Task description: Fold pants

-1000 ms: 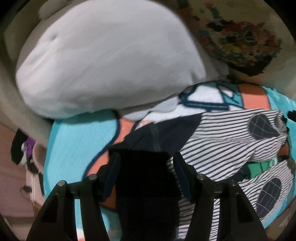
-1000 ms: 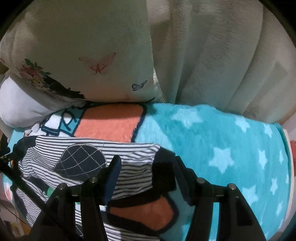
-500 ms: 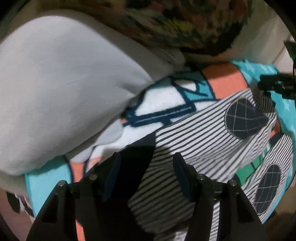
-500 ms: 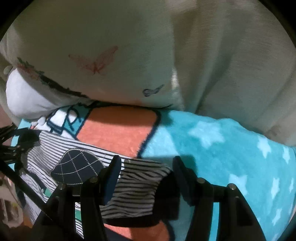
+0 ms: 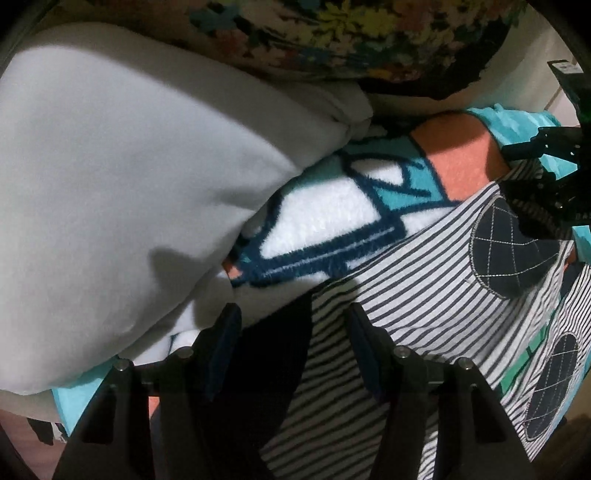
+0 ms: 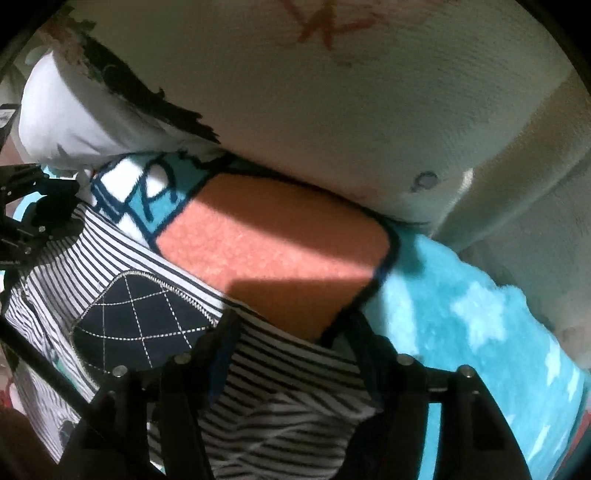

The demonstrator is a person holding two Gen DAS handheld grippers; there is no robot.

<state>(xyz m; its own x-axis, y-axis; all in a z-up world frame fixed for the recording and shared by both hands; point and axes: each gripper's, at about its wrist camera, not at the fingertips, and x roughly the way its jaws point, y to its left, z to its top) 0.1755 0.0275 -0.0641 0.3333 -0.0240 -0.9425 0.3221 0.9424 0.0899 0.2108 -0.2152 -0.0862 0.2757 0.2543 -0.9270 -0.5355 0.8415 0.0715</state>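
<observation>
The striped pants [image 5: 424, 314] with navy quilted knee patches [image 5: 509, 251] lie on a turquoise, orange and white fleece blanket [image 5: 332, 218]. My left gripper [image 5: 291, 332] is open, its fingers straddling the pants' dark waistband end [image 5: 273, 369]. My right gripper [image 6: 291, 332] is open, its fingers straddling the striped fabric at the other end [image 6: 288, 373], close beside a knee patch [image 6: 147, 321]. The right gripper also shows in the left wrist view [image 5: 543, 177], and the left gripper in the right wrist view [image 6: 29, 214].
A large white pillow [image 5: 122, 177] lies left of the pants. A floral cushion [image 5: 351, 33] and a cream butterfly-print pillow [image 6: 351, 99] press against the blanket's far edge. The starred turquoise blanket [image 6: 480, 321] extends to the right.
Both grippers have moved forward and lower onto the pants ends, closer to the pillows. Their jaws stay open.
</observation>
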